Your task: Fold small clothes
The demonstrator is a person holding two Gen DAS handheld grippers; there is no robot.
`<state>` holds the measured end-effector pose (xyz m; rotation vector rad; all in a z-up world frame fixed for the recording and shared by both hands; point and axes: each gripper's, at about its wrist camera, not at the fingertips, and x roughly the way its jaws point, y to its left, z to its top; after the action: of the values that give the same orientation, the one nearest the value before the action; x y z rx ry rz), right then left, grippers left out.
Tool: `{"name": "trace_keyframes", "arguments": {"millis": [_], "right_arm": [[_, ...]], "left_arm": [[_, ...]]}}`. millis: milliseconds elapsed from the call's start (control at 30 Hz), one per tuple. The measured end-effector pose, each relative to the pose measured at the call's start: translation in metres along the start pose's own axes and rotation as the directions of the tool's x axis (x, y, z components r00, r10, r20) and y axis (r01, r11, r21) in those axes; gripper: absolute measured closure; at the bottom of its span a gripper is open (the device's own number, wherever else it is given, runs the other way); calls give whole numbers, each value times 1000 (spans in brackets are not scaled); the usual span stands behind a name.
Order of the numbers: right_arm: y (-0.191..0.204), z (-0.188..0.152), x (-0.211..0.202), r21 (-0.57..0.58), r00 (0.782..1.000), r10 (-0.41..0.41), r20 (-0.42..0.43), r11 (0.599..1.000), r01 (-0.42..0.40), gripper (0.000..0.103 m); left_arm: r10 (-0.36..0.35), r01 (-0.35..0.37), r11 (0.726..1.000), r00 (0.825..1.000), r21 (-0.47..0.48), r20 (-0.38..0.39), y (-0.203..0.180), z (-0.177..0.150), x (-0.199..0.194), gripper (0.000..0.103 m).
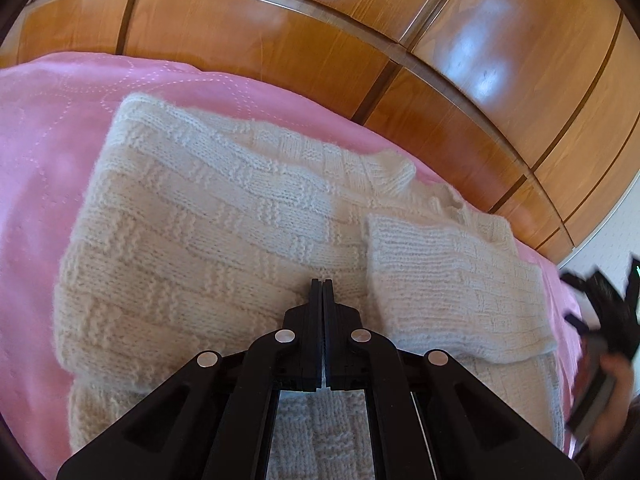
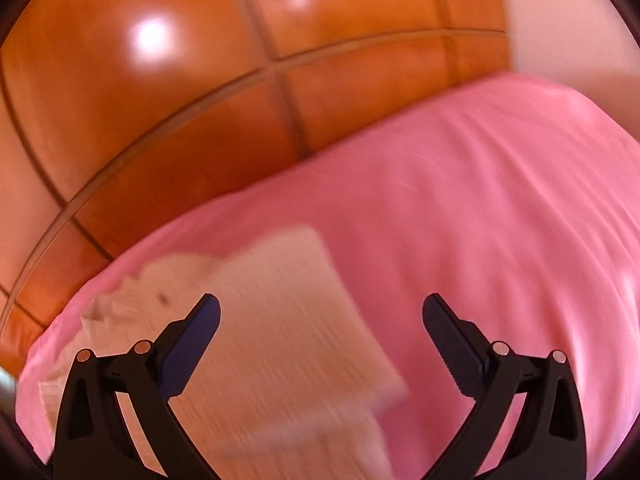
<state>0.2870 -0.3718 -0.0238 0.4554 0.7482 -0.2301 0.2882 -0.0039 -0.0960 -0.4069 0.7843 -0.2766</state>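
A cream knitted sweater (image 1: 208, 240) lies on the pink bedspread (image 1: 36, 168). One sleeve (image 1: 452, 292) is folded across its right side. My left gripper (image 1: 322, 283) is shut with nothing between its fingers, and its tips are over the sweater's middle. My right gripper (image 2: 321, 308) is open wide and empty, above the folded sleeve (image 2: 296, 320), which is blurred in the right wrist view. The right gripper also shows blurred at the right edge of the left wrist view (image 1: 600, 320).
A glossy wooden wardrobe (image 1: 360, 40) stands just behind the bed and shows in the right wrist view (image 2: 160, 100) too. Bare pink bedspread (image 2: 500, 220) lies to the right of the sweater.
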Motion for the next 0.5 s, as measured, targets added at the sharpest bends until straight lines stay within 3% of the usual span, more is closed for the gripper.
{"name": "trace_keyframes", "arguments": {"millis": [100, 133, 200, 233, 267, 333, 400, 433, 500], "right_arm": [[1, 16, 32, -25, 992, -28, -119, 999, 25, 2], [-2, 17, 40, -17, 989, -4, -149, 1000, 1, 5], [-13, 13, 55, 62, 969, 108, -224, 993, -97, 14], [-18, 7, 58, 89, 961, 134, -241, 989, -116, 26], [-17, 3, 55, 60, 969, 104, -225, 994, -93, 50], [-9, -5, 42, -46, 981, 50, -188, 997, -60, 80], [-1, -14, 15, -130, 996, -29, -88, 991, 18, 89], [4, -21, -3, -171, 995, -103, 2, 980, 102, 89], [7, -33, -10, -210, 984, -169, 65, 961, 179, 89]], "left_arm": [[-11, 11, 1000, 1000, -10, -3, 4, -1, 1, 103], [-14, 14, 1000, 1000, -11, -4, 4, -1, 2, 103], [-19, 19, 1000, 1000, -15, -5, 5, -1, 4, 103], [-20, 20, 1000, 1000, -16, -5, 6, -1, 4, 103], [-22, 22, 1000, 1000, -17, -5, 6, -1, 4, 103], [-24, 24, 1000, 1000, -18, -5, 6, 0, 3, 103], [-27, 27, 999, 1000, -21, -4, 7, -1, 1, 103], [-26, 26, 999, 1000, -21, -4, 7, 0, 1, 103], [-17, 17, 1000, 1000, -11, -4, 5, -1, 2, 103]]}}
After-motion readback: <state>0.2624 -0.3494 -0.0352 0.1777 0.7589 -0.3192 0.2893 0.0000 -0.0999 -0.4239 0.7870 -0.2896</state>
